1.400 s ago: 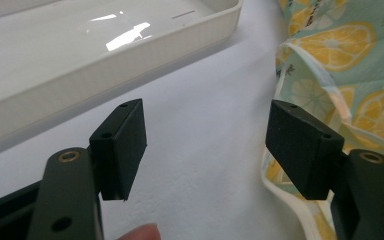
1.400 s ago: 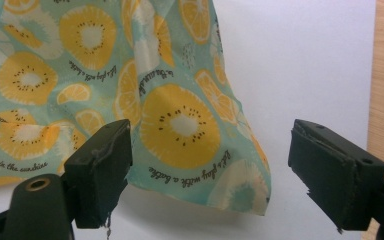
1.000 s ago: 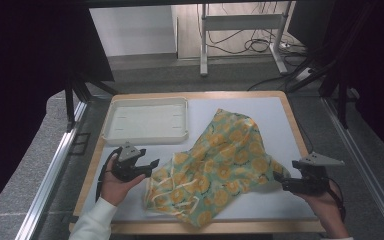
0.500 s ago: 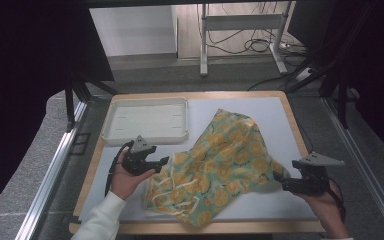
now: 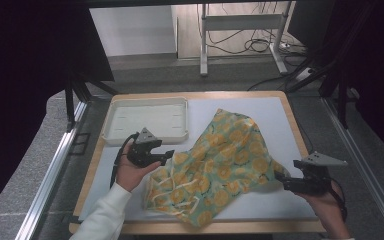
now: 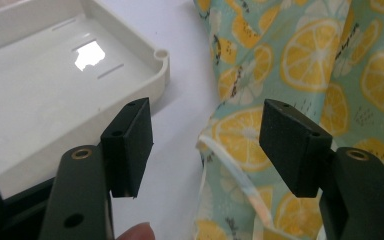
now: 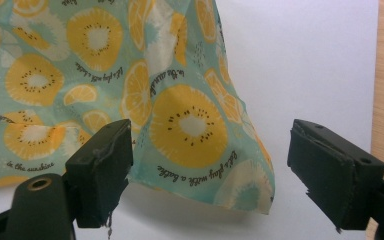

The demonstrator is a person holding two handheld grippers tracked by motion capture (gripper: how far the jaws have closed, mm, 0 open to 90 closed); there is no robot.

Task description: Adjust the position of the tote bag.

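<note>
Both grippers wide open at opposite edges of the cloth (image 5: 225, 160), nothing held.

Table (image 5: 280, 107): wooden rim, white mat on top. Cloth is teal with an orange-slice print, crumpled, lying diagonally mid-mat from far centre down to the near-left edge, white drawstrings loose at its near end. Tray (image 5: 147, 119) is white, shallow, at far left of the mat, just beside the cloth's left edge, apart from it. Left gripper (image 5: 167, 156) sits just in front of the tray, pointing right at the cloth's left edge; left gripper view has jaws wide apart, tray corner behind one jaw, cloth hem between and behind the other. Right gripper (image 5: 280, 177) is at near right, pointing left; right gripper view has jaws wide, the cloth's corner lying between them, not clamped.
</note>
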